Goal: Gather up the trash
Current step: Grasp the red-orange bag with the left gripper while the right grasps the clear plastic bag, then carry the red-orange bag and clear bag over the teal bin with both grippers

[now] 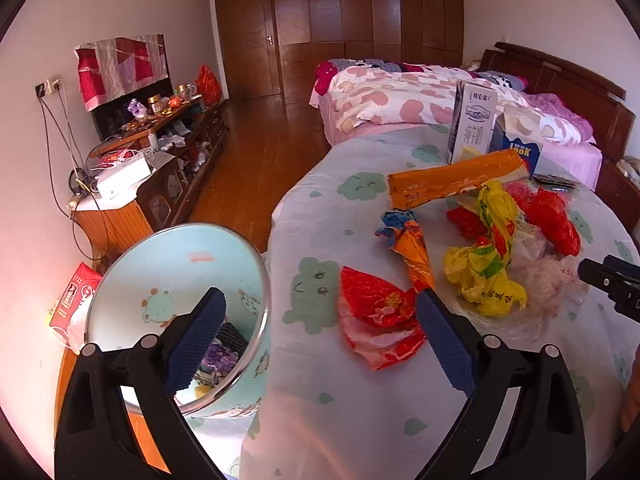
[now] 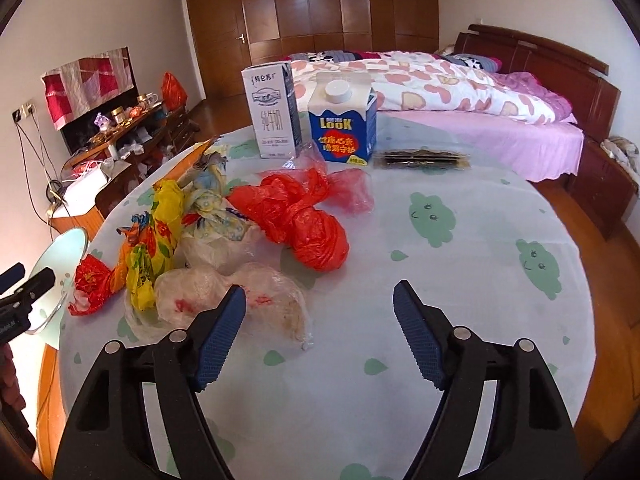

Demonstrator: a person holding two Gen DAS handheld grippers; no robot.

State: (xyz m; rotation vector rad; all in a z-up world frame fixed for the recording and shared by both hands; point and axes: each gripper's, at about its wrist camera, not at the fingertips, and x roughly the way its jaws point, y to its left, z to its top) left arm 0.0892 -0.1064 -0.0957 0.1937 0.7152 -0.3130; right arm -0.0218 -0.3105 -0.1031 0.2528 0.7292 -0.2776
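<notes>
Crumpled trash lies on the round table (image 2: 440,320): a red wrapper (image 1: 380,320), an orange-blue wrapper (image 1: 412,248), a yellow bag (image 1: 484,264), a red plastic bag (image 2: 304,224) and a clear bag (image 2: 264,304). A light-blue bin (image 1: 172,280) with some trash inside stands on the floor by the table's left edge. My left gripper (image 1: 320,294) is open and spans the bin's rim and the red wrapper, holding nothing. My right gripper (image 2: 320,288) is open over bare cloth, its left finger at the clear bag's edge.
A long orange pack (image 1: 452,180), a white milk carton (image 2: 272,108), a blue LOOK carton (image 2: 342,120) and a dark flat packet (image 2: 420,159) sit at the table's far side. A bed (image 2: 480,120) lies beyond, and a cluttered cabinet (image 1: 160,152) lines the left wall.
</notes>
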